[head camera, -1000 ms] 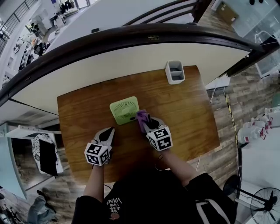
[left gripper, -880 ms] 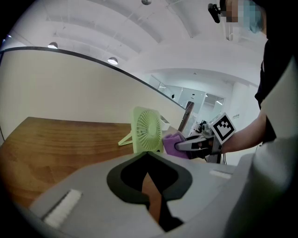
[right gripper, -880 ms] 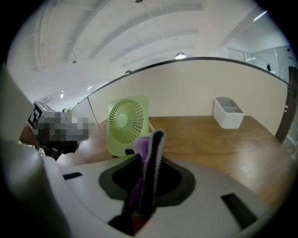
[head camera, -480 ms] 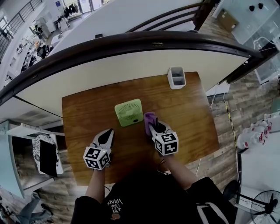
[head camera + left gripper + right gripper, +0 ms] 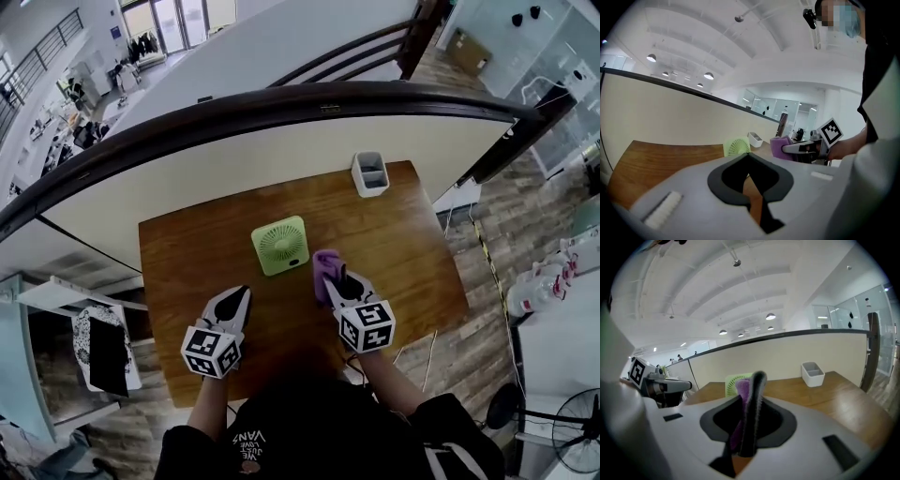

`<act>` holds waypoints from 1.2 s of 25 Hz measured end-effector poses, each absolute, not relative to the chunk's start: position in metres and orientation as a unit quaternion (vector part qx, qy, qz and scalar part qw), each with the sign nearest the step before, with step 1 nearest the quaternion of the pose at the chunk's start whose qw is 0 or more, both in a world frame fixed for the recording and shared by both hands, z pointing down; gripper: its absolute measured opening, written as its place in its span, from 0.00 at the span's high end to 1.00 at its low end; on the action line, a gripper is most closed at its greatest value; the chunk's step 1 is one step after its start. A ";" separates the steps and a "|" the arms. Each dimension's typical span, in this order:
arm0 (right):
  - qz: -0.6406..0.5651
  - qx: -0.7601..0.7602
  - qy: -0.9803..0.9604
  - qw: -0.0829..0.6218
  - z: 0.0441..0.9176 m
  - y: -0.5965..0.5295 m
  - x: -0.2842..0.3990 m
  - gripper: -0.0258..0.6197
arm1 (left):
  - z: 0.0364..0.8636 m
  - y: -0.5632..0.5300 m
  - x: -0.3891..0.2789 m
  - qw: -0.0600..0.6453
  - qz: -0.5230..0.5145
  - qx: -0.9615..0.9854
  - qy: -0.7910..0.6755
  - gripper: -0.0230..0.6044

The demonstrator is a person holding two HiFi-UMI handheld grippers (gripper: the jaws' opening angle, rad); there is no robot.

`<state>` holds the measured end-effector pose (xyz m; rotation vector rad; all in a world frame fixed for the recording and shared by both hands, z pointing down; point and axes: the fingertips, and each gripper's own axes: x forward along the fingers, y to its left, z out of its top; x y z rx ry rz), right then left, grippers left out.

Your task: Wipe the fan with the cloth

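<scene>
The small green fan (image 5: 279,246) lies flat on the wooden table (image 5: 187,253); it also shows in the left gripper view (image 5: 737,146) and the right gripper view (image 5: 733,379). My right gripper (image 5: 334,274) is shut on the purple cloth (image 5: 325,264), held just right of the fan and apart from it. In its own view the right gripper (image 5: 756,380) clamps the cloth (image 5: 742,391) between its jaws. My left gripper (image 5: 241,294) is shut on nothing, below and left of the fan. Its own view shows the left gripper (image 5: 748,157) shut and the cloth (image 5: 778,146) in the right gripper (image 5: 806,147).
A white two-slot container (image 5: 371,173) stands at the table's far right corner, seen too in the right gripper view (image 5: 812,373). A curved partition wall (image 5: 281,141) runs behind the table. The person's arms and dark shirt fill the near edge.
Both grippers have lifted and drawn back toward the person. The cloth, which was against the fan's right lower corner, is now clear of it.
</scene>
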<state>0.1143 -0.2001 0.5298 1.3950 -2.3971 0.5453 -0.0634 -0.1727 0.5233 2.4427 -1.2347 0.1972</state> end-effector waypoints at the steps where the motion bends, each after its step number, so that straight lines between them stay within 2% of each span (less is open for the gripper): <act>1: 0.187 0.492 -0.836 0.153 0.525 -0.196 0.115 0.82 | 0.521 -0.170 -0.063 0.195 0.071 0.875 -0.436 0.95; 30: 0.155 0.575 -0.797 0.101 0.482 -0.082 0.101 0.82 | 0.494 -0.098 -0.081 0.148 0.088 0.919 -0.356 0.95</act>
